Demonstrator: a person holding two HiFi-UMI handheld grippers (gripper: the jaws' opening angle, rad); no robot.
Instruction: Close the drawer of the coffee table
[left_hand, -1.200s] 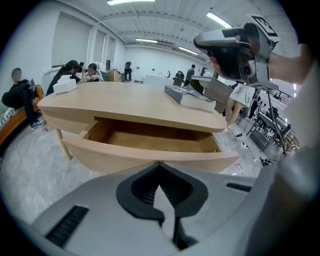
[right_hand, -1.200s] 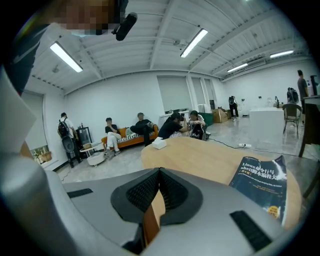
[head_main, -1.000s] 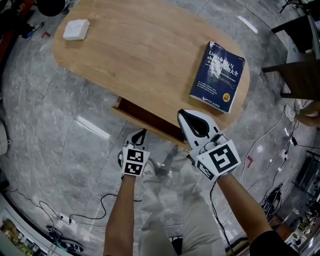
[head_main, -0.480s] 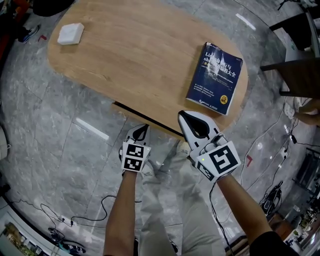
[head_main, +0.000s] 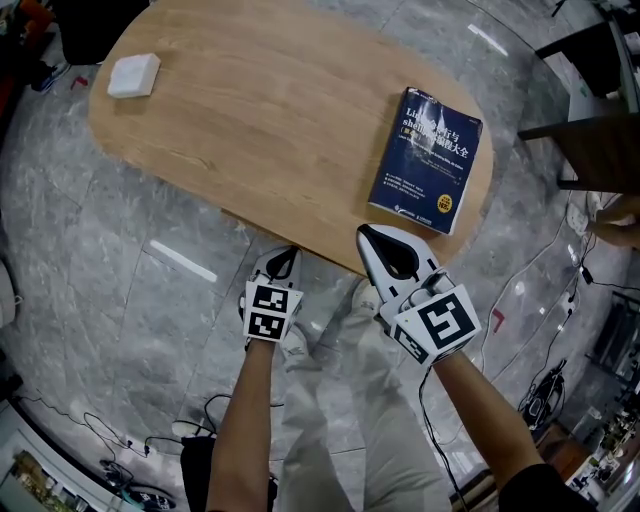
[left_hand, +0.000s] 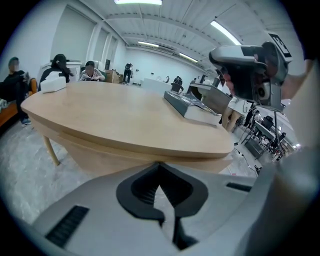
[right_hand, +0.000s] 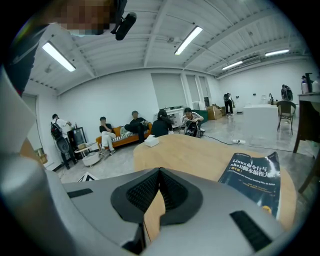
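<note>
Head view: the drawer's dark gap, open a second ago at lower centre, is no longer showing under the coffee table (head_main: 280, 120); closing is looking done.

Left gripper view: left gripper (left_hand: 159, 166), jaws together and empty, is sitting close against the drawer (left_hand: 115, 159) front, mid-frame.

Right gripper view: right gripper (right_hand: 160, 171), jaws together and empty, is hovering over the tabletop.

I count one bench (head_main: 250, 120), an oval wooden top. Two things lie on it: one blue book (head_main: 425, 160) toward 2 o'clock and one white box (head_main: 133, 75) toward 10 o'clock. I hold two grippers, the left gripper (head_main: 287, 256) at 7 o'clock and the right gripper (head_main: 368, 236) at 5 o'clock. Each has one pair of jaws and one marker cube, the left cube (head_main: 268, 312) and the right cube (head_main: 440, 322).

In the right gripper view I count one orange sofa (right_hand: 120, 137) at 9 o'clock with two seated people (right_hand: 105, 131) on it. One standing person (right_hand: 56, 127) is beside it, and two more people (right_hand: 162, 124) are at the bench's far end. Farther figures are too small to count.
</note>
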